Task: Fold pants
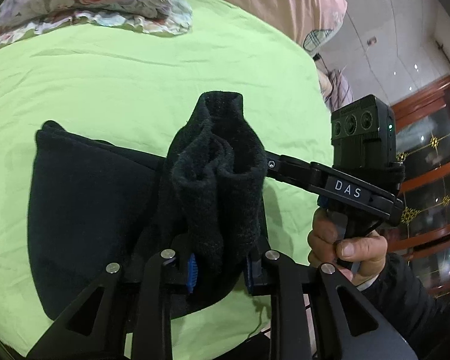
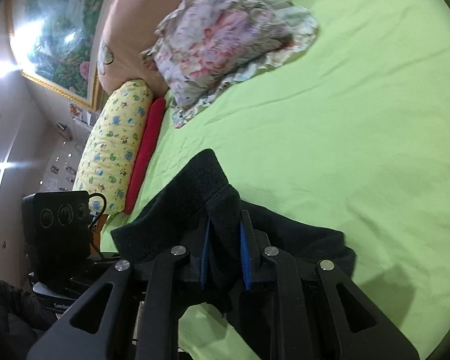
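Observation:
The black fleece pants [image 1: 84, 210] lie bunched on the green bed sheet [image 1: 135, 84]. My left gripper [image 1: 220, 265] is shut on a thick rolled fold of the pants that stands up between its blue pads [image 1: 192, 273]. The other hand-held gripper body [image 1: 348, 189] reaches in from the right, its fingers hidden behind the cloth. In the right wrist view my right gripper [image 2: 225, 255] is shut on a fold of the pants [image 2: 195, 198], with the blue pads [image 2: 245, 258] on both sides of the cloth.
A floral quilt [image 1: 84, 0] [image 2: 225, 39] and a pink pillow [image 1: 285, 3] lie at the head of the bed. A yellow patterned bolster [image 2: 114, 147] and a red cloth [image 2: 147, 147] line the bed edge. A wooden cabinet [image 1: 429, 162] stands beyond the bed.

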`<state>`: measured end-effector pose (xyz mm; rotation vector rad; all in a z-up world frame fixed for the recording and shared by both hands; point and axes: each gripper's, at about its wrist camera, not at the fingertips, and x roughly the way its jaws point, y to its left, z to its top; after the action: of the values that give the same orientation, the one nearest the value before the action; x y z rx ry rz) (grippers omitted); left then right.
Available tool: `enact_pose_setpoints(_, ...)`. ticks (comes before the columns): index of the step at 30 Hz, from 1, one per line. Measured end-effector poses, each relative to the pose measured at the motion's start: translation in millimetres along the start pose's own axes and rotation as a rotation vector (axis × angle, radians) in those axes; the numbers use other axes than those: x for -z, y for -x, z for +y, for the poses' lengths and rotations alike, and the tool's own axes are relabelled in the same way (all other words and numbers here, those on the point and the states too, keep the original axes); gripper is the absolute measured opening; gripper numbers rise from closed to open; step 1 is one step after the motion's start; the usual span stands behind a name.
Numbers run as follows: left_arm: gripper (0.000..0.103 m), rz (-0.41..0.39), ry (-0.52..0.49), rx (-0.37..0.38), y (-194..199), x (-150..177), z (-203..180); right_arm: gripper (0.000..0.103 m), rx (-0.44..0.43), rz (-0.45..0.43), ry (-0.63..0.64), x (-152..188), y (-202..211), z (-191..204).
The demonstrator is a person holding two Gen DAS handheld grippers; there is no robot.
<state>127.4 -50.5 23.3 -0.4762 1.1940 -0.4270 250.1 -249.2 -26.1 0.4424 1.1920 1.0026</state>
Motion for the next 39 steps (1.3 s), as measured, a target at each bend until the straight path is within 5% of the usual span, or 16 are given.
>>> enact_pose_setpoints(8, 0.056, 0.072, -0.072, 0.059, -26.5, 1.4, -21.3, 0.027, 0.105, -0.052, -0.033, 9.9, 22.1, -12.3)
enact_pose_setpoints(11, 0.057, 0.12, -0.081, 0.067, -36.0, 7.6, -24.7, 0.041, 0.182, -0.108, -0.09, 15.3, 41.1, -22.3)
enact_pose_setpoints(19, 0.062, 0.142, -0.073, 0.122, -33.4, 14.8, -29.7, 0.054, 0.254, -0.199, -0.203, 36.4, 85.5, -31.9)
enact_pose_setpoints(39, 0.063, -0.016, 0.057, 0.055, 28.3, 14.5, 26.8, 0.061, 0.32, -0.238, -0.226, 87.2, 93.4, 5.6)
